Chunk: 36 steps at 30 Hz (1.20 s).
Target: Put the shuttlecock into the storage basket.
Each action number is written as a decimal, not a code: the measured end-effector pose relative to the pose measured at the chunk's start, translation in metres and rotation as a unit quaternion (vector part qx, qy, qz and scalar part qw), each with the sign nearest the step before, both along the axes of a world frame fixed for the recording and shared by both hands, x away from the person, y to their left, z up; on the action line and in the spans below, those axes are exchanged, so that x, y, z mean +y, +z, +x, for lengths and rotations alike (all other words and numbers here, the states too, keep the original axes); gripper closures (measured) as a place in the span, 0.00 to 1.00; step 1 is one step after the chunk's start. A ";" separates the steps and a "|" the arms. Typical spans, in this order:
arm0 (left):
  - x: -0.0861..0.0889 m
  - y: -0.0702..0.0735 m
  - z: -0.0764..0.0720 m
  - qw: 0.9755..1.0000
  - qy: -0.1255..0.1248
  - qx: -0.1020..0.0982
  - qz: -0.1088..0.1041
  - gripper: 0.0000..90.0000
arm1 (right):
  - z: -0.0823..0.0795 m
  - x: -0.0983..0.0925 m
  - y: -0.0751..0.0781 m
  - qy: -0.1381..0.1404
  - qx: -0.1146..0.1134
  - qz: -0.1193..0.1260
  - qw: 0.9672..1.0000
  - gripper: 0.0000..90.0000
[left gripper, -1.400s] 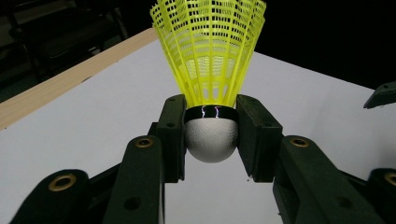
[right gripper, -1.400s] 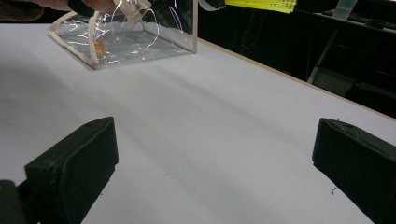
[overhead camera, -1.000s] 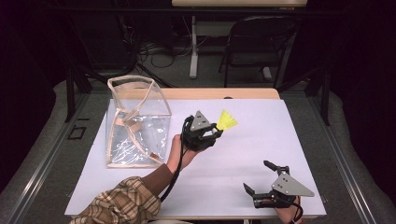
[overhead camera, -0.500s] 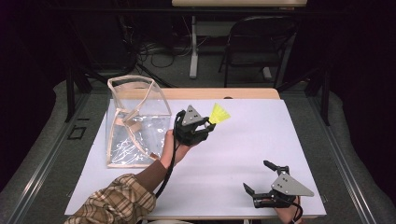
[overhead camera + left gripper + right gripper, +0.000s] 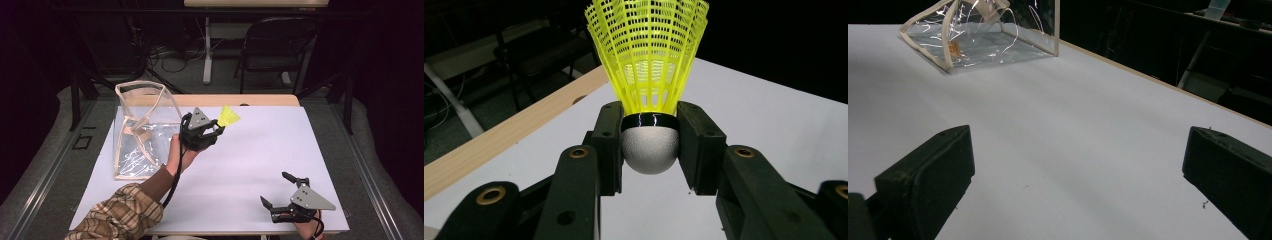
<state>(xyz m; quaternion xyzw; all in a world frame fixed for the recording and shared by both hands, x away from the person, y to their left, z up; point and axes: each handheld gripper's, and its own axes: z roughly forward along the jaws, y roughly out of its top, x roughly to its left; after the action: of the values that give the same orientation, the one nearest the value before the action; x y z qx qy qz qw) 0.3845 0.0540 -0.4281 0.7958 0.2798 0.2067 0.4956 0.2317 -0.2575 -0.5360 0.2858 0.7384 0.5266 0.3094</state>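
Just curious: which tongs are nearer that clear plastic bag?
Left. The left tongs hold a yellow shuttlecock beside the bag; the right tongs sit open, far off.

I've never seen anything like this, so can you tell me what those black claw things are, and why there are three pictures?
A person sits at a white table with a hand-held claw tool, called a gripper, in each hand. One picture looks down from above. The other two come from small cameras riding on the grippers, looking along their black jaws. The left gripper is pinching a yellow shuttlecock by its white round tip. The right gripper rests near the table's front edge with its jaws wide open, holding nothing. A clear plastic bag stands open on the table.
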 end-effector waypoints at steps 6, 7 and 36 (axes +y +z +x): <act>0.006 0.006 0.004 1.000 0.007 -0.007 0.000 0.72 | 0.000 0.000 0.000 -0.001 -0.002 -0.001 1.000 0.00; 0.007 0.007 0.005 1.000 0.008 -0.008 0.000 0.72 | 0.000 0.000 0.000 -0.001 0.000 -0.001 1.000 0.00; 0.043 0.027 0.025 0.998 0.056 -0.025 -0.005 0.72 | 0.000 0.001 0.000 0.000 0.001 -0.004 1.000 0.00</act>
<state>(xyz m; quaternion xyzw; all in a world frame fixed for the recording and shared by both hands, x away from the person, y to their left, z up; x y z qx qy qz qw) 0.4098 0.0965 -0.4014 0.7710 0.3124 0.2532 0.4938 0.2320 -0.2569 -0.5363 0.2856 0.7407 0.5236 0.3094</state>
